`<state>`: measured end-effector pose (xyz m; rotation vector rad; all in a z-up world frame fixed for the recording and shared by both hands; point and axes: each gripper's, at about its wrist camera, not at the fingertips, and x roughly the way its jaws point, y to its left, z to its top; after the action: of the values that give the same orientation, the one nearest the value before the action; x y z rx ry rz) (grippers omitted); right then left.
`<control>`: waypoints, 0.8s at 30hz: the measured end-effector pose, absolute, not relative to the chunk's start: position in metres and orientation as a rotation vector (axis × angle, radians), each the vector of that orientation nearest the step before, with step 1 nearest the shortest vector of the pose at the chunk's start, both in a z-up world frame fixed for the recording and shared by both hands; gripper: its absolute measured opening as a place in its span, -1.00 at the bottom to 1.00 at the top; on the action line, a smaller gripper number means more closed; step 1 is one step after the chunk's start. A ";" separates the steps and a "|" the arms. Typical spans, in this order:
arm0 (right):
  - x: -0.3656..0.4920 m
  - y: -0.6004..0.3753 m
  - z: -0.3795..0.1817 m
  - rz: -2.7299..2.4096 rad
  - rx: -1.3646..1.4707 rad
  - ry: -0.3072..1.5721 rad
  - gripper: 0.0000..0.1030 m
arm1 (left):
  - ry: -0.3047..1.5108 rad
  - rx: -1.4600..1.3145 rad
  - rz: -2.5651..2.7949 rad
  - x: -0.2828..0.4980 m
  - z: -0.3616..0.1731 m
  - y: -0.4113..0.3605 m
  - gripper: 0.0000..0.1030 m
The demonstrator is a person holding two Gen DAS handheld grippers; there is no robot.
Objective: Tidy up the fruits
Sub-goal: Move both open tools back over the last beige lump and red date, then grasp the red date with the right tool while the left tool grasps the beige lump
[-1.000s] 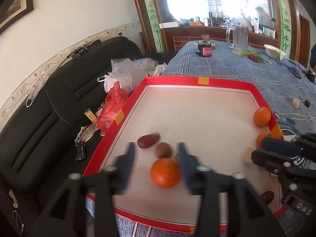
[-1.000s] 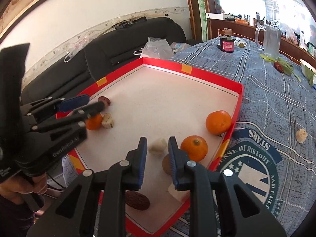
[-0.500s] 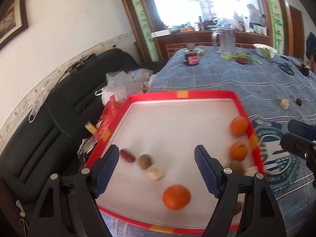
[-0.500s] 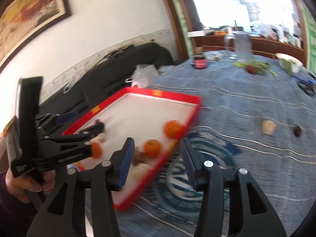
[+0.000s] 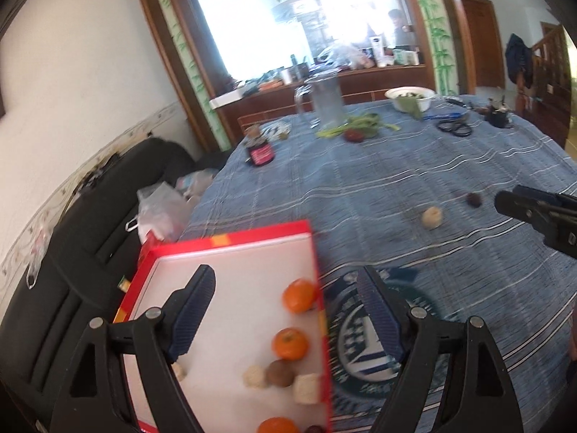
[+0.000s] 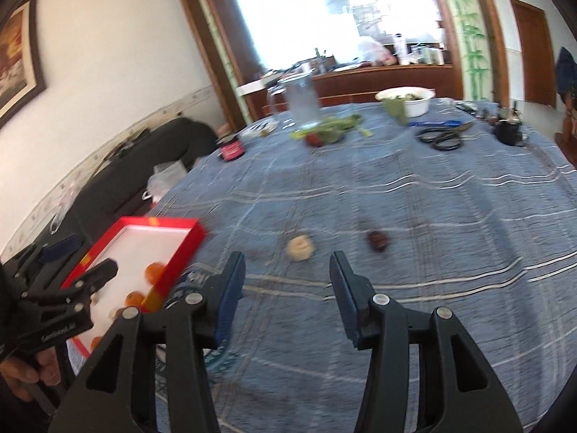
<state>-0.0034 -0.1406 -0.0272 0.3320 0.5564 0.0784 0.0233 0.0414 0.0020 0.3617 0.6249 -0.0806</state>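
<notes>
Grippers [image 5: 286, 315] [image 6: 286, 294] tilted down, jaws apart, empty.

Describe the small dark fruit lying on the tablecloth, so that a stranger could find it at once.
Start at the round table's blue striped tablecloth and look past the red cardboard tray to the open cloth. Two small pieces lie there side by side: the small dark reddish-brown wrinkled fruit is the darker one, beside the pale cream lumpy piece.

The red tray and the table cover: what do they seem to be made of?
The red tray: probably cardboard with a glossy red rim and matte white floor; its walls are thin and sharply folded. The table cover: woven cloth, blue with pale stripes, matte and slightly rumpled.
</notes>
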 end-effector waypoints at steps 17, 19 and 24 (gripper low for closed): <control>0.037 -0.202 -0.021 -0.019 0.249 0.584 -0.02 | 0.643 0.441 -0.134 0.044 -0.002 -0.018 0.59; 0.045 -0.204 -0.024 -0.021 0.253 0.599 -0.02 | 0.647 0.453 -0.138 0.046 -0.005 -0.024 0.59; 0.052 -0.219 -0.042 -0.012 0.342 0.597 -0.02 | 0.662 0.469 -0.140 0.050 -0.012 -0.032 0.59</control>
<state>0.0517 -0.2190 -0.0424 0.3420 0.5972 -0.0120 0.0504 -0.0323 -0.0122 0.4687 0.6622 -0.1396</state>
